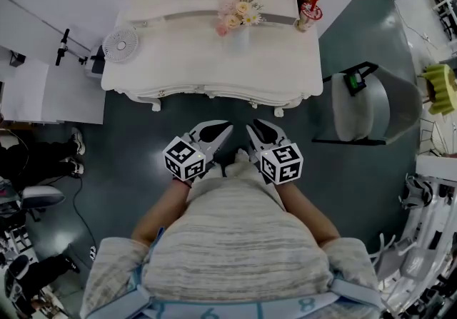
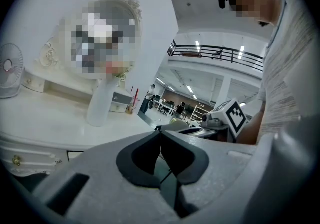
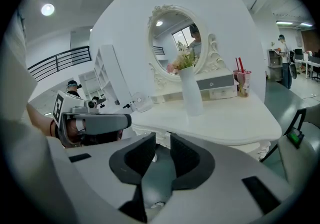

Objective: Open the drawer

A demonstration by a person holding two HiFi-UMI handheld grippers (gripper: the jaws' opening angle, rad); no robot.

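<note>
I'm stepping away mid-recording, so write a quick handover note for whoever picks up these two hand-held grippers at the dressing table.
Left hand-held gripper: shut, empty, held near the body.
Right hand-held gripper: jaws apart, nothing between them.
White dressing table stands ahead, untouched; its front looks flush, no drawer pulled out.
Done: nothing yet.
Left: reach a drawer knob, grip, pull.

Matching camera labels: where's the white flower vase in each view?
Head view: white vase top centre, on the dressing table.
Left gripper view: left of centre, on the tabletop.
Right gripper view: just right of centre, below the mirror.
Shared landmark: red-straw drinks, right of the vase in all three.
</note>
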